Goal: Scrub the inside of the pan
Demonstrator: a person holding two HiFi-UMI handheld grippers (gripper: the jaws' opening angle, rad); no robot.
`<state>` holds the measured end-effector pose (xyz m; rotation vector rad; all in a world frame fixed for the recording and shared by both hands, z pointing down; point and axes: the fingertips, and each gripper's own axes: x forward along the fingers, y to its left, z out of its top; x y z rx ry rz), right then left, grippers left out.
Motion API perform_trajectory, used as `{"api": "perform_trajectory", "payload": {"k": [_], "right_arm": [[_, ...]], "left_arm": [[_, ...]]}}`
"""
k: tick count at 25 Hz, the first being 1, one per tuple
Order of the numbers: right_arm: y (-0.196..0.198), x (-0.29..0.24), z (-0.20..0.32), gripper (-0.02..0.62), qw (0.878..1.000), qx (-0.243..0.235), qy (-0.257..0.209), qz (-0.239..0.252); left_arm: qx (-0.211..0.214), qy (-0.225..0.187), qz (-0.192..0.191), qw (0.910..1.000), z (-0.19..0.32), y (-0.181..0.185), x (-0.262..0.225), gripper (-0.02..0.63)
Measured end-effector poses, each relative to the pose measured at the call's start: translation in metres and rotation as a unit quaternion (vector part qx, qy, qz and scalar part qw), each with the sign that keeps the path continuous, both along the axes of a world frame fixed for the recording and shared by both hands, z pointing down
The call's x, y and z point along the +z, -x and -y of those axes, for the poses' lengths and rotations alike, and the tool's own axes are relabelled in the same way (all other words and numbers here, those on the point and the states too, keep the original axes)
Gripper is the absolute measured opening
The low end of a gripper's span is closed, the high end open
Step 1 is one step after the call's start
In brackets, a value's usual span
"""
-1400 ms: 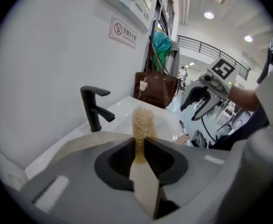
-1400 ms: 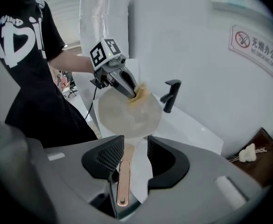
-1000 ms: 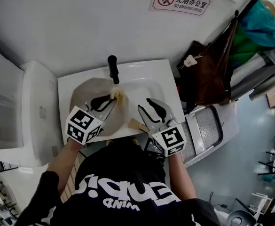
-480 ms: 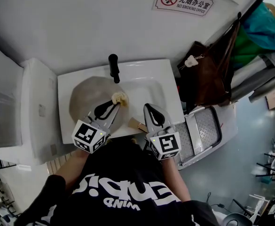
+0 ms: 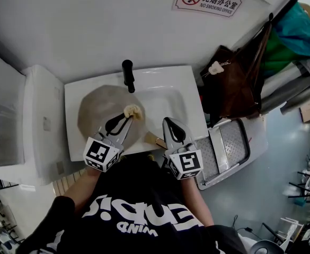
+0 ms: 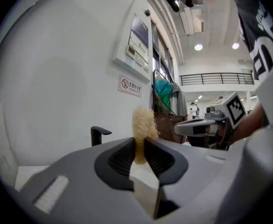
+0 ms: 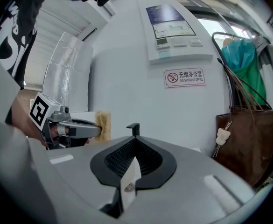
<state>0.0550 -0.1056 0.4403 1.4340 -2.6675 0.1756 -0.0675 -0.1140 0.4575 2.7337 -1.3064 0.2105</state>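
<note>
Pan point(image 5: 99, 110) lay in the white sink point(image 5: 165, 78), below the black tap point(image 5: 127, 75), its wooden handle point(image 5: 155, 139) reaching toward the sink's front edge.

The step in hand looked like the start of the scrub. The left claw point(image 5: 126, 117) was clamped on a small yellowish sponge point(image 5: 133, 110), which stood up out of its tips. In the head view the sponge sat over the pan's right side, but whether it touched the metal could not be told. The left gripper view showed it raised against the wall, so it may have been just above the surface.

The right claw point(image 5: 171, 124) was closed tight, its jaws together with nothing seen between them. It lay just right of the handle, not on it, so the pan was probably unsteadied.

The next move, as I judge it, called for the sponge to be pressed onto the pan's inner face and worked round it. If the pan slid under that pressure, the right claw would have needed to open and take the handle first.
</note>
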Motion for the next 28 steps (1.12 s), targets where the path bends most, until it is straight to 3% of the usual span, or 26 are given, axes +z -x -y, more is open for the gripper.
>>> {"api": "perform_trajectory", "payload": {"k": [28], "right_arm": [[-0.006,-0.004,0.007,0.009,1.000,0.002,-0.006,0.007]], "left_arm": [[-0.027,0.019,0.004,0.9994,0.006,0.022,0.011,0.058]]}}
